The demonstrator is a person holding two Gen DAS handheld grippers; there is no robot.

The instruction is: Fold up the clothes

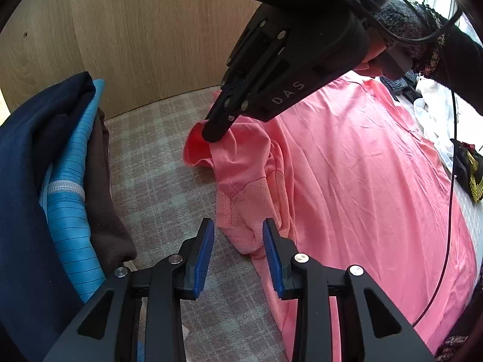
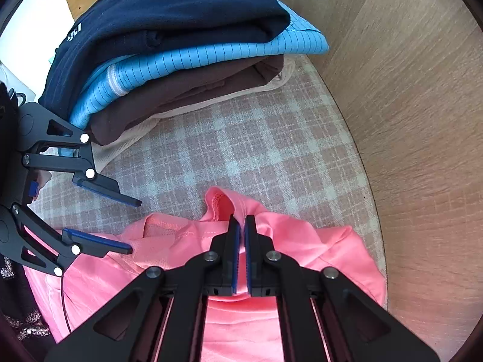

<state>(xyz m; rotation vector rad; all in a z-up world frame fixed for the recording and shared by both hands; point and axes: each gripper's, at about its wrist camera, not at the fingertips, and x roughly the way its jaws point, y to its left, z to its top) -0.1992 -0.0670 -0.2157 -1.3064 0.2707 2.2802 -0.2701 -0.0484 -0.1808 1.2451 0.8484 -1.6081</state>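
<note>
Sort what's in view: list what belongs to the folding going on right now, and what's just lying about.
In use:
- pink short-sleeved shirt, spread on the checked bedcover
- right gripper, shut on the shirt's sleeve
- left gripper, open beside the sleeve

Lying about:
- stack of folded clothes, navy on top
- white and dark garments beyond the shirt
- wooden panel

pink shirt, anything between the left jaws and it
Nothing visible. The left gripper is open just above the bunched edge of the pink shirt, with only the checked cover beside it. The right gripper is already shut on the sleeve fold, off to one side.
</note>
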